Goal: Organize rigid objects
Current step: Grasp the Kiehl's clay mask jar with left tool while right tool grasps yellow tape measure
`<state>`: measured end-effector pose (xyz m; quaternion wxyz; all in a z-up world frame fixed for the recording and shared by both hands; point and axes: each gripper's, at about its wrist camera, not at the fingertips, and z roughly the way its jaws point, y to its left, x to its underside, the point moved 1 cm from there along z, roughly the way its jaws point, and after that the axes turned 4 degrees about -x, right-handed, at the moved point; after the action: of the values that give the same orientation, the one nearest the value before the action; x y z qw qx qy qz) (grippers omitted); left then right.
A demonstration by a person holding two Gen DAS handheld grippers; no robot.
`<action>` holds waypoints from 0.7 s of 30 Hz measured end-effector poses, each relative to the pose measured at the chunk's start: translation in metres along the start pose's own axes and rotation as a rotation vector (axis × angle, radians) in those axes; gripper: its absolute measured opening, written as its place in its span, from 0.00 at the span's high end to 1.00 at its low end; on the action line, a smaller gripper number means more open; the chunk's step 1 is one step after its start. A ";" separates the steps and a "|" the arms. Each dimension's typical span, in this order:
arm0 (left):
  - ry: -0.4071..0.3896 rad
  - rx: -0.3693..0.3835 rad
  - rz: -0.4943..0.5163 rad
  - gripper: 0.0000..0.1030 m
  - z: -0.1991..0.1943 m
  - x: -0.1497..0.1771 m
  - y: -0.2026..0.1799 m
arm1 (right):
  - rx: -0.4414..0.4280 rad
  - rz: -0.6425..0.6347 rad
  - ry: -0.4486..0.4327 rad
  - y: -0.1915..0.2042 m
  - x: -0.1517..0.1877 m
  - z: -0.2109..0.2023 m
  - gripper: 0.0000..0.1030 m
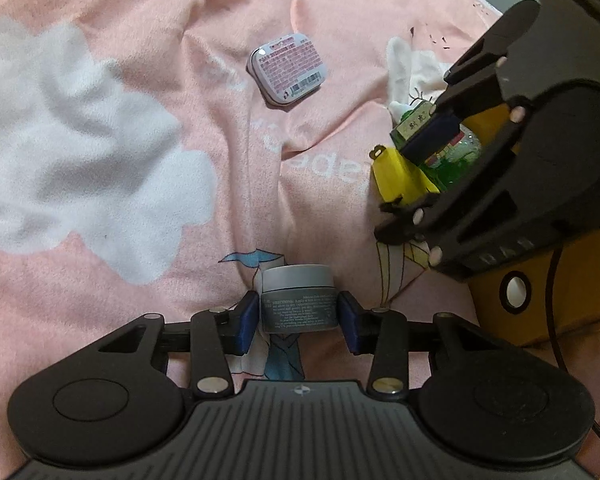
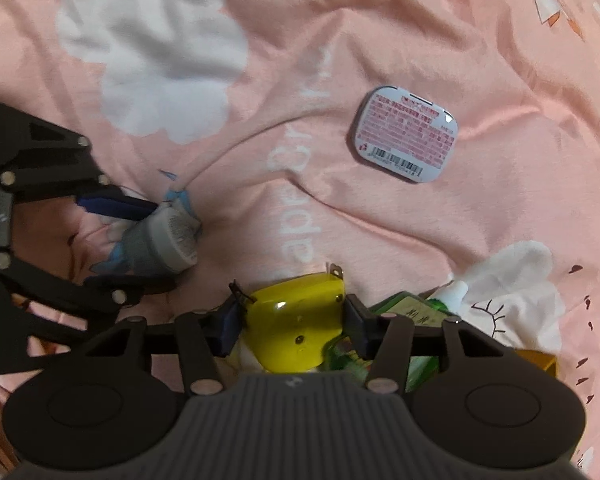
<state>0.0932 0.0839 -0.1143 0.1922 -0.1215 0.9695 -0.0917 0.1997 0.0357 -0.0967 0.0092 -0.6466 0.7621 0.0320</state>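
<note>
Left wrist view: left gripper (image 1: 299, 316) jaws clamped on grey jar (image 1: 299, 299), blue pads against both its sides, jar on pink blanket (image 1: 140, 120). Tin (image 1: 287, 67) lies label-up farther off, apart. Right gripper (image 1: 416, 172) at right edge, over yellow case (image 1: 396, 174) and green bottle (image 1: 456, 152), beside yellow box (image 1: 540, 300).

Right wrist view: right gripper (image 2: 292, 322) jaws clamped on yellow case (image 2: 292, 320); green bottle (image 2: 412, 312) just beside. Left gripper (image 2: 136, 240) holds jar (image 2: 168, 244) at left. Tin (image 2: 406, 133) well apart on blanket (image 2: 340, 20).

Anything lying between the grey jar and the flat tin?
Nothing: only bare pink blanket between the grey jar and the flat tin. The left wrist view shows it.
</note>
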 end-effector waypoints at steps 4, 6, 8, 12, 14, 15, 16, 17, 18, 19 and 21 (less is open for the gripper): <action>-0.028 0.006 0.015 0.54 -0.010 0.003 -0.003 | 0.002 -0.004 -0.041 0.018 0.009 -0.014 0.49; -0.043 0.008 0.020 0.54 -0.017 0.005 -0.006 | 0.010 0.000 -0.068 0.026 0.017 -0.024 0.49; -0.058 0.013 0.017 0.54 -0.024 0.006 -0.006 | 0.008 0.012 -0.097 0.031 0.025 -0.034 0.49; -0.084 0.026 0.006 0.54 -0.035 0.008 -0.008 | 0.020 0.032 -0.162 0.037 0.042 -0.059 0.49; -0.096 0.032 0.000 0.54 -0.041 0.008 -0.009 | 0.029 0.044 -0.200 0.037 0.050 -0.074 0.49; -0.101 0.032 0.000 0.54 -0.045 0.009 -0.010 | 0.032 0.046 -0.216 0.032 0.050 -0.074 0.49; -0.108 0.031 0.002 0.55 -0.048 0.009 -0.011 | 0.038 0.051 -0.232 0.034 0.054 -0.080 0.49; -0.115 0.032 0.004 0.55 -0.051 0.009 -0.012 | 0.043 0.055 -0.245 0.034 0.058 -0.086 0.49; -0.124 0.034 0.007 0.56 -0.055 0.009 -0.014 | 0.051 0.058 -0.260 0.035 0.063 -0.093 0.49; -0.144 0.034 0.018 0.58 -0.060 0.010 -0.017 | 0.060 0.063 -0.274 0.035 0.068 -0.098 0.49; -0.174 0.030 0.036 1.00 -0.067 0.007 -0.022 | 0.077 0.079 -0.298 0.035 0.074 -0.108 0.49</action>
<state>0.0645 0.0701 -0.0507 0.2792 -0.1086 0.9497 -0.0916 0.1562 -0.0385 0.0080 0.1457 -0.6035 0.7777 0.0985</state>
